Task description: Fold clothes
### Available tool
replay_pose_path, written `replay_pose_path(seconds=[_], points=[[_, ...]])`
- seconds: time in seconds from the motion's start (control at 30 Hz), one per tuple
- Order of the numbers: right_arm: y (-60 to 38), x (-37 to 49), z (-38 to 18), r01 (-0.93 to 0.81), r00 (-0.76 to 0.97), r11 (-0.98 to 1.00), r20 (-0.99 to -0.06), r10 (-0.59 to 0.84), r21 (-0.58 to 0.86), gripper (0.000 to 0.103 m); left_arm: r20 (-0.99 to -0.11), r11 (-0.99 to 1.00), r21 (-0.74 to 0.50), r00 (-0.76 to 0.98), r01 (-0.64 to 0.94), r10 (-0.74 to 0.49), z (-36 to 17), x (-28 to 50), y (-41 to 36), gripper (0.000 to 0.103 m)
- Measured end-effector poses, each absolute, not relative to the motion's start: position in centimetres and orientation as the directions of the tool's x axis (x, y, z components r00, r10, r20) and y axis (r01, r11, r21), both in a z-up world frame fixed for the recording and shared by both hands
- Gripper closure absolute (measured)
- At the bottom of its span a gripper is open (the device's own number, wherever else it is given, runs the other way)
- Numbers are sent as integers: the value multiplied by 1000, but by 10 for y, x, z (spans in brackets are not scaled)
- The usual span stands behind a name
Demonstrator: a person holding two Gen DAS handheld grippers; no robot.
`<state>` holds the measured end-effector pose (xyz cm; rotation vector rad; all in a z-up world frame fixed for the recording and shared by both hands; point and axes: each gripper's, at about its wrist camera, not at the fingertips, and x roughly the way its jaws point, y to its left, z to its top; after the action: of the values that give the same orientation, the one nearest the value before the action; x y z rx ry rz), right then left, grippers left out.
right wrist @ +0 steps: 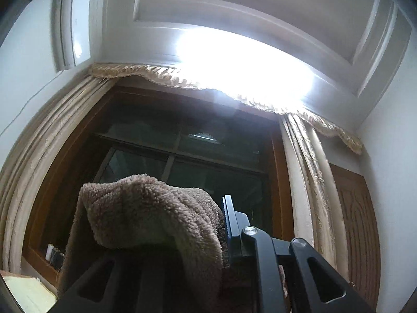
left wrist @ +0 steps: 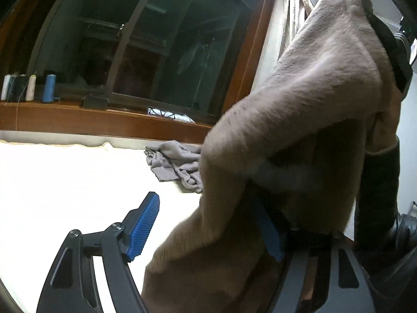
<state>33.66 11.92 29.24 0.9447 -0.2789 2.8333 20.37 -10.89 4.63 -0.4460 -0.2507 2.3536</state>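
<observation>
A tan fleece garment [left wrist: 312, 99] hangs from the upper right of the left wrist view down to the white bed [left wrist: 65, 182]. My left gripper [left wrist: 208, 224] is open wide at the bottom. Its left blue pad [left wrist: 146, 224] is bare, and the cloth drapes over the right blue pad [left wrist: 268, 232] without being pinched. In the right wrist view my right gripper [right wrist: 219, 224] points up toward the ceiling, shut on a bunched fold of the same garment [right wrist: 146, 208]. The fabric hides its left finger. A person's hand [left wrist: 385, 130] with a dark sleeve shows behind the cloth.
A crumpled grey garment [left wrist: 177, 164] lies on the bed near the wooden windowsill [left wrist: 104, 122]. Several thread spools [left wrist: 28, 87] stand on the sill at the left. A dark window [left wrist: 143, 47], curtains [right wrist: 307, 172], an air conditioner [right wrist: 73, 23] and a wooden door [right wrist: 357, 234] surround the bed.
</observation>
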Motion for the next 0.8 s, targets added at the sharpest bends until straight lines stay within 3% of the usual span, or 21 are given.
replay_pose_path(seconds=[0.07,0.1,0.13,0.17,0.3,0.5,0.67,0.8], points=[[122,337,292,-178,-800,-976,596,70,-124,85,-247,-708,-323,-666,-628,704,49,198,-106,27],[125,334,295,-172,-804,-978,591,69,-119,85,-253,-700,-337,-656,-629,711,50,194,-104,47],[127,332,298,-168,-807,-979,586,69,-116,85,-262,-694,-351,-646,-629,717,51,191,-102,86],[129,332,298,-168,-809,-979,584,71,-113,85,-281,-695,-366,-639,-618,716,51,187,-99,96],[139,330,294,-210,-803,-973,585,113,-100,85,-269,-735,-380,-694,-561,668,62,189,-109,96],[178,332,283,-243,-814,-970,549,192,-21,85,-12,-854,-337,-906,-395,424,139,235,-186,96],[188,335,274,-212,-832,-977,526,174,-12,85,211,-914,-271,-945,-302,249,208,301,-208,96],[189,354,274,-189,-815,-982,559,153,-6,85,318,-939,-229,-931,-258,178,240,352,-216,96]])
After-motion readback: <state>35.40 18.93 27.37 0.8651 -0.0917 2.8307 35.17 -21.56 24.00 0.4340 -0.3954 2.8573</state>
